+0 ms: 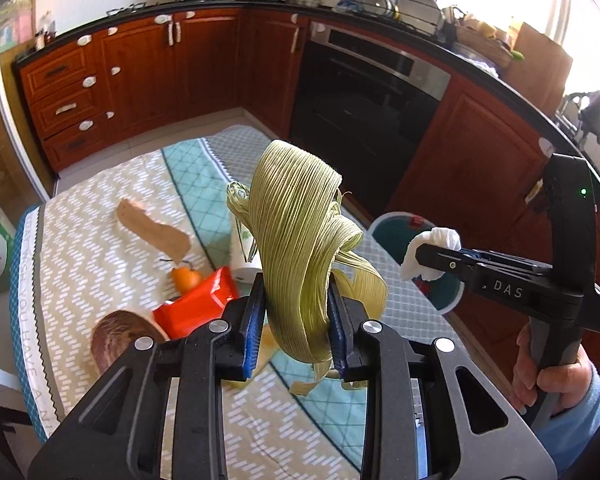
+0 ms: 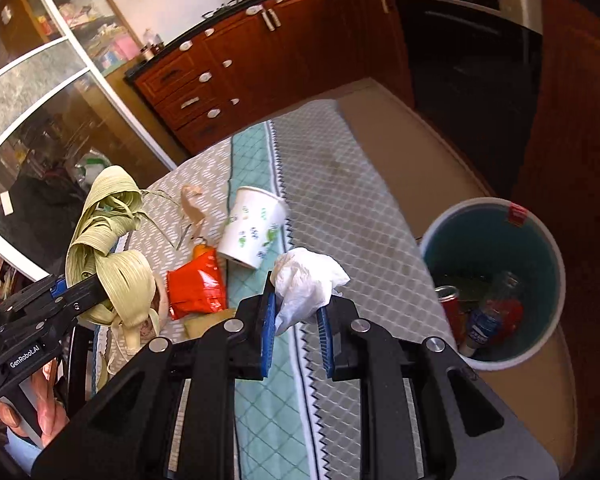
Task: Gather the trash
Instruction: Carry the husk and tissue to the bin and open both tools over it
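a curly green corn husk (image 1: 300, 232) and a crumpled white tissue (image 2: 306, 284) are up in the air, while a white paper cup (image 2: 253, 232) on its side and a red wrapper (image 2: 195, 288) lie on the desk (image 2: 348, 208) near a round bin (image 2: 496, 280).

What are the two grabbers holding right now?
Left gripper: shut on the corn husk.
Right gripper: shut on the crumpled tissue.
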Available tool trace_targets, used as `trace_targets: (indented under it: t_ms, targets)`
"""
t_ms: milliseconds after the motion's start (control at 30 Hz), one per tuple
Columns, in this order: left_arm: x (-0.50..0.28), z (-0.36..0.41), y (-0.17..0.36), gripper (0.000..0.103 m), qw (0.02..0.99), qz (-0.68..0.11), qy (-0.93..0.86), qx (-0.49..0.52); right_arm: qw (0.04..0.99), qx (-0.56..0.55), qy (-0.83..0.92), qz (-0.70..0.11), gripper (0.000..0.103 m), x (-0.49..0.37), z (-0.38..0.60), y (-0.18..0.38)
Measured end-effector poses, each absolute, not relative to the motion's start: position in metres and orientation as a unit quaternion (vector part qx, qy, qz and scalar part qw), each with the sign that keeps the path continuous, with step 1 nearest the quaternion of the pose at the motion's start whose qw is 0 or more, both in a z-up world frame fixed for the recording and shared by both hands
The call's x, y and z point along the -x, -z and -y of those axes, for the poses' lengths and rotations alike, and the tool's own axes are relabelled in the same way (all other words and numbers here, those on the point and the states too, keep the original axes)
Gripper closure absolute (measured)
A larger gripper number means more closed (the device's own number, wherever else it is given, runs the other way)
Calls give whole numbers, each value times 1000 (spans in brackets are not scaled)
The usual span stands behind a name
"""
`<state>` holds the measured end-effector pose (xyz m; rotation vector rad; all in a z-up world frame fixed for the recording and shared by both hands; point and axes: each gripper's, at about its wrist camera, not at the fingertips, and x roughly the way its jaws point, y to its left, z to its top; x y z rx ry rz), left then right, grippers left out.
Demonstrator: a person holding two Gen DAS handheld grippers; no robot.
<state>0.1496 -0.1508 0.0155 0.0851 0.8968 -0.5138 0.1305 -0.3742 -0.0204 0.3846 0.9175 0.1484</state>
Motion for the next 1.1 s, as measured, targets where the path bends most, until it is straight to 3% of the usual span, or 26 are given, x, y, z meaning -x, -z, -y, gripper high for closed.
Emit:
trace_targets:
  t_ms: [633, 1100]
  targets:
    - [-183, 361, 23, 74, 805, -466, 348, -112, 862, -271, 53, -425, 85, -76, 540, 64]
    - [-206, 421, 96, 69, 760, -523, 359, -141, 845, -285, 65, -448, 85, -92, 568, 93]
